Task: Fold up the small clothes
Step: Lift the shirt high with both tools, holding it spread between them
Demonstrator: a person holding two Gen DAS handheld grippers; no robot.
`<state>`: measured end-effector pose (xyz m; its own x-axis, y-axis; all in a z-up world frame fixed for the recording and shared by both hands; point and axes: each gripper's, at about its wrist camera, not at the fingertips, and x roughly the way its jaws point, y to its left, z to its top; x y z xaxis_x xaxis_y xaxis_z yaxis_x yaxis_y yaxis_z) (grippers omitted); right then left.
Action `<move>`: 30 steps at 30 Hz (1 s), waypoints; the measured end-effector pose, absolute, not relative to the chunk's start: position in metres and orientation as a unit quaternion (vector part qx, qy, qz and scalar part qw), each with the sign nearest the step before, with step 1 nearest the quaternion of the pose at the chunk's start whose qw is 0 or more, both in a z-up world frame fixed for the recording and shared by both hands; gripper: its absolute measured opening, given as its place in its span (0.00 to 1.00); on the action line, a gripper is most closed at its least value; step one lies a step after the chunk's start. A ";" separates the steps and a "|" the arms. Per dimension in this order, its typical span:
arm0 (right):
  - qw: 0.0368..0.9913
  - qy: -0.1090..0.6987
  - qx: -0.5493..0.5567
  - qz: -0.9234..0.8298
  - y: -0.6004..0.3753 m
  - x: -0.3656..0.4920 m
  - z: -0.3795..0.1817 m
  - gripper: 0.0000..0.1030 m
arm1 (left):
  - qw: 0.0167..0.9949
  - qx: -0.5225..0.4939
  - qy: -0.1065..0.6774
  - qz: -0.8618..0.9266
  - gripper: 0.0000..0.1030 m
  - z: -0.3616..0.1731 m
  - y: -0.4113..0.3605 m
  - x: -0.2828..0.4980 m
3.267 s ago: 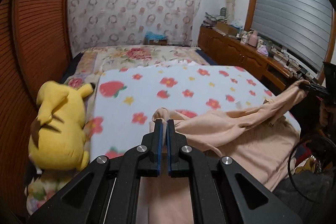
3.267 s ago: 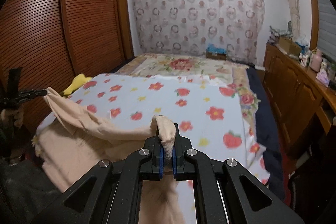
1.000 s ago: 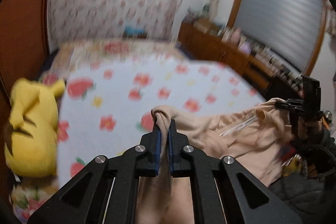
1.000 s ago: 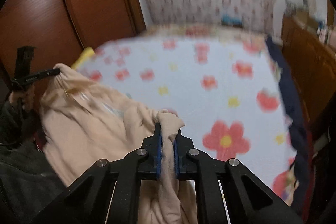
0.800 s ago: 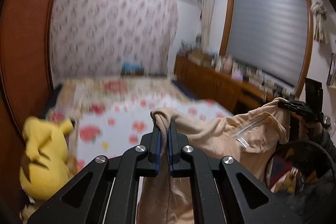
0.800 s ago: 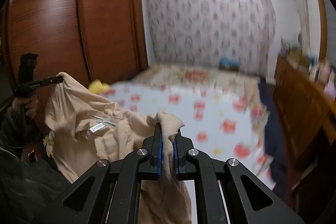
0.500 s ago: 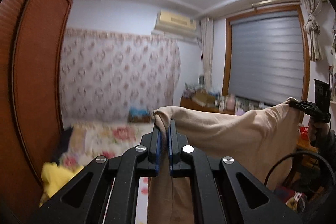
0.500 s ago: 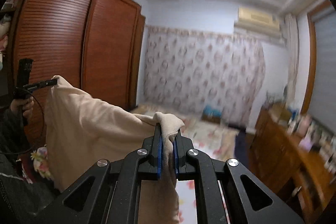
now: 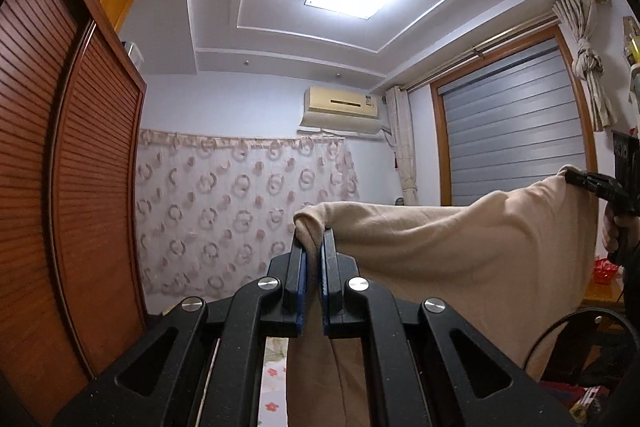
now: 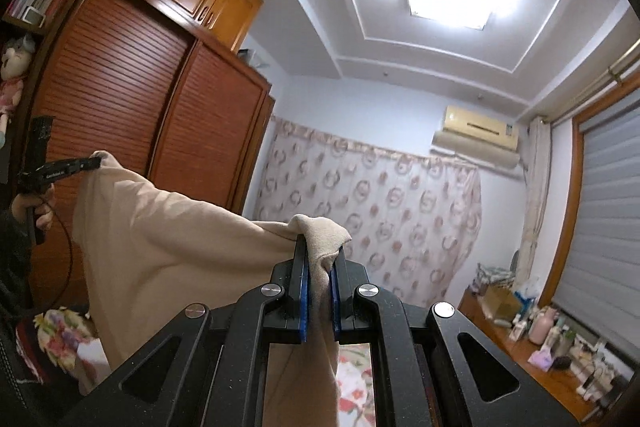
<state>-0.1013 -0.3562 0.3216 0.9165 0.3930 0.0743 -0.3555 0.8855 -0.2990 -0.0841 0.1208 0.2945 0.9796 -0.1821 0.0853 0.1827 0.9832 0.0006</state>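
A beige garment (image 9: 460, 259) hangs stretched in the air between my two grippers, its lower part dropping out of sight. My left gripper (image 9: 312, 247) is shut on one top corner, a fold of cloth bunched over the fingertips. In the right wrist view my right gripper (image 10: 319, 251) is shut on the other corner of the garment (image 10: 168, 239), which sags toward the left. Each view shows the other gripper far off at the cloth's far corner: the right gripper (image 9: 584, 181) and the left gripper (image 10: 90, 163), each in a hand.
A brown louvred wardrobe (image 9: 72, 187) fills the left side. A patterned curtain (image 9: 240, 211) covers the far wall below an air conditioner (image 9: 340, 109). A window blind (image 9: 508, 139) and a cluttered wooden dresser (image 10: 532, 339) are on the right. The flowered bed cover (image 10: 356, 387) shows below.
Both grippers rose well above the bed and tilted up to level, lifting the garment off the bed so it now hangs spread in the air. The plush toy dropped out of view.
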 end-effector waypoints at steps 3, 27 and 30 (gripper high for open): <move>0.972 -0.046 -0.140 0.184 -0.350 -0.075 0.305 0.08 | 0.996 -0.004 -0.023 -0.088 0.06 0.285 0.120 -0.059; 0.954 0.240 -0.094 0.151 -0.289 0.290 0.167 0.08 | 0.966 -0.016 0.251 -0.051 0.06 0.039 0.110 0.290; 0.950 0.261 -0.095 0.145 -0.287 0.302 0.171 0.08 | 0.962 -0.010 0.267 -0.052 0.06 0.031 0.107 0.304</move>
<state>0.3015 -0.2872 0.1712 0.8224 0.2253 -0.5224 -0.3239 0.9403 -0.1042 0.3037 0.1074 0.0307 0.8521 -0.1056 -0.5126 0.0947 0.9944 -0.0473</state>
